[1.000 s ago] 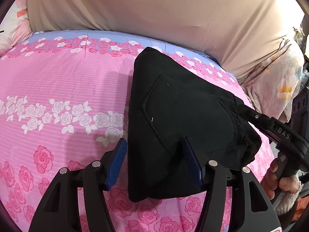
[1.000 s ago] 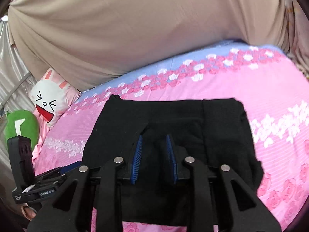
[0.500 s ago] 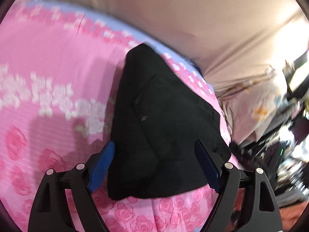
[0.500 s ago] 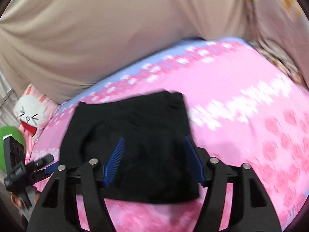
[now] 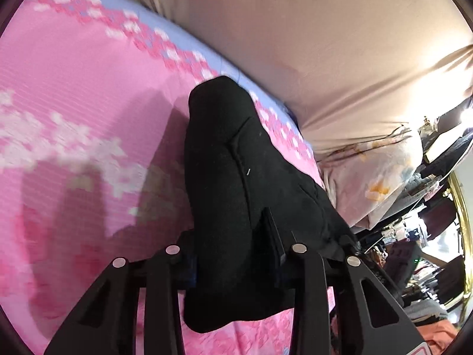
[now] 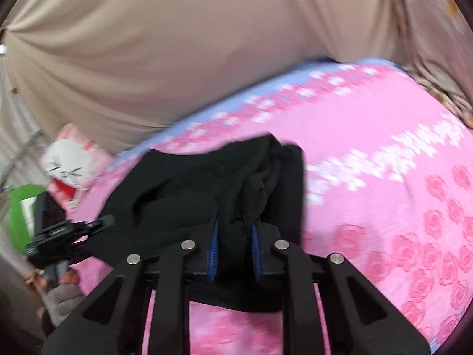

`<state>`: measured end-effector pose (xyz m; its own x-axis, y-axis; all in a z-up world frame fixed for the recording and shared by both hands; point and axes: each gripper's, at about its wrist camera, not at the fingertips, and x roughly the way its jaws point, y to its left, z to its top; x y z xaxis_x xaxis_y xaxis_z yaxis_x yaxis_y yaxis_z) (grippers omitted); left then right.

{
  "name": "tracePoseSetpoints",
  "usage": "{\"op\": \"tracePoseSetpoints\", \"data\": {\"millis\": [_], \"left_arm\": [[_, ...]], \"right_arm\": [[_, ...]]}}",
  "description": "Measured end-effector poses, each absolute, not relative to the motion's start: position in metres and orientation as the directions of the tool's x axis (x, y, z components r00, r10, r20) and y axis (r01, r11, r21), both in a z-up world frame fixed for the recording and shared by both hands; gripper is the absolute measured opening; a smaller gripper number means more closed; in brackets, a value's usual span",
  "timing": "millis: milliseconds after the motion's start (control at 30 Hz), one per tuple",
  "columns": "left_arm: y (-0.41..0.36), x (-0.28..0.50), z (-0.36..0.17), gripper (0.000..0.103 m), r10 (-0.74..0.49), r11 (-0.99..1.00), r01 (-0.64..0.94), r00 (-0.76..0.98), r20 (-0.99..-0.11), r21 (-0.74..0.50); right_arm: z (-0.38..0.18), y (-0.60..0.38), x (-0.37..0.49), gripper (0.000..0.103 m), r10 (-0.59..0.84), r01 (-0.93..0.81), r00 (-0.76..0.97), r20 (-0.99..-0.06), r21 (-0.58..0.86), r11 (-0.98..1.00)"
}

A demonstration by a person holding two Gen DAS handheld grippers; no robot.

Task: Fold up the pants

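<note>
Black pants (image 5: 236, 195), folded into a bundle, sit on pink floral bedsheet (image 5: 74, 88). Left gripper (image 5: 233, 254) is clamped on its near edge, fabric bulging btwn fingers. Right gripper (image 6: 235, 245) pinches a bunched fold from opposite side, blue pads (image 6: 213, 245) nearly closed on cloth. Both low, angled fwd.

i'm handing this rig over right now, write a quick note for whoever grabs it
Left gripper: shut on the near end of the black pants.
Right gripper: shut on a bunched edge of the same pants.
Pants: already folded into a compact bundle, on the pink floral bedsheet, partly lifted.
Done: the main folds.
Left: probably one last fold or a set-down, then smooth it flat and release both grips.
</note>
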<state>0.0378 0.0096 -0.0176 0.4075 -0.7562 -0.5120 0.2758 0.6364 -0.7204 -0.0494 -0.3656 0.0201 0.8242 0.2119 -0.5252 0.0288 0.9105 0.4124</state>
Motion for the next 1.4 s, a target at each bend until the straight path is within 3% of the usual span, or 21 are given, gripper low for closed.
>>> {"op": "tracePoseSetpoints", "data": {"millis": [167,300,333,367,433,500,600,700,767,833,867,933,1067,1167,1300,1400], "left_arm": [[0.026,0.022,-0.035,0.039,-0.681,0.724,0.241,0.399,-0.614,-0.646],[0.018,-0.012,0.001,0.041,-0.538,0.842,0.312,0.551,-0.638,-0.441],[0.011,-0.021,0.013,0.047,-0.515,0.857,0.343,0.584,-0.627,-0.384],[-0.002,-0.03,0.028,0.053,-0.51,0.859,0.395,0.606,-0.61,-0.325],[-0.026,-0.046,0.049,0.079,-0.524,0.842,0.481,0.628,-0.575,-0.243],[-0.057,-0.06,0.06,0.087,-0.556,0.81,0.56,0.634,-0.538,-0.177],[-0.116,-0.065,0.058,0.087,-0.59,0.75,0.652,0.587,-0.554,-0.108],[-0.156,-0.061,0.04,0.087,-0.565,0.738,0.672,0.57,-0.597,-0.058],[-0.165,-0.057,0.032,0.077,-0.521,0.773,0.634,0.611,-0.596,-0.025],[-0.161,-0.044,0.029,0.009,-0.478,0.807,0.591,0.627,-0.615,-0.024],[-0.148,-0.031,0.031,0.009,-0.5,0.805,0.586,0.592,-0.633,-0.088],[-0.111,-0.018,0.042,0.008,-0.544,0.809,0.553,0.574,-0.612,-0.2],[-0.029,-0.03,0.089,0.008,-0.508,0.858,0.464,0.699,-0.504,-0.221],[0.03,-0.042,0.114,0.008,-0.442,0.897,0.37,0.771,-0.458,-0.243],[0.081,-0.043,0.112,0.008,-0.395,0.913,0.287,0.798,-0.455,-0.29],[0.098,-0.04,0.104,0.008,-0.373,0.918,0.247,0.804,-0.463,-0.311]], "right_arm": [[-0.021,-0.362,-0.029,0.027,0.264,0.059,0.73,-0.63,0.442,0.895],[-0.027,-0.373,-0.028,0.03,0.346,0.045,0.726,-0.594,0.543,0.838],[-0.022,-0.375,-0.027,0.022,0.375,0.023,0.727,-0.576,0.565,0.825],[-0.016,-0.374,-0.026,0.02,0.397,0.001,0.728,-0.559,0.58,0.815],[0.003,-0.372,-0.025,0.019,0.434,-0.053,0.739,-0.516,0.597,0.8],[0.023,-0.37,-0.022,0.019,0.478,-0.105,0.742,-0.47,0.623,0.775],[0.056,-0.359,-0.011,0.018,0.569,-0.21,0.718,-0.402,0.653,0.727],[0.073,-0.347,-0.003,0.019,0.592,-0.258,0.699,-0.402,0.63,0.732],[0.077,-0.338,0.003,0.019,0.591,-0.266,0.687,-0.423,0.61,0.746],[0.074,-0.339,0.005,0.025,0.565,-0.238,0.693,-0.448,0.597,0.766],[0.072,-0.344,0.002,0.027,0.553,-0.224,0.703,-0.447,0.599,0.769],[0.067,-0.355,-0.007,0.048,0.527,-0.208,0.733,-0.43,0.597,0.775],[0.056,-0.348,-0.026,0.054,0.33,-0.121,0.775,-0.538,0.387,0.914],[0.04,-0.31,-0.024,0.055,0.346,-0.189,0.731,-0.588,0.313,0.931],[0.026,-0.234,-0.005,0.071,0.39,-0.329,0.669,-0.632,0.219,0.919],[0.008,-0.176,0.008,0.074,0.375,-0.414,0.628,-0.682,0.115,0.903]]}}
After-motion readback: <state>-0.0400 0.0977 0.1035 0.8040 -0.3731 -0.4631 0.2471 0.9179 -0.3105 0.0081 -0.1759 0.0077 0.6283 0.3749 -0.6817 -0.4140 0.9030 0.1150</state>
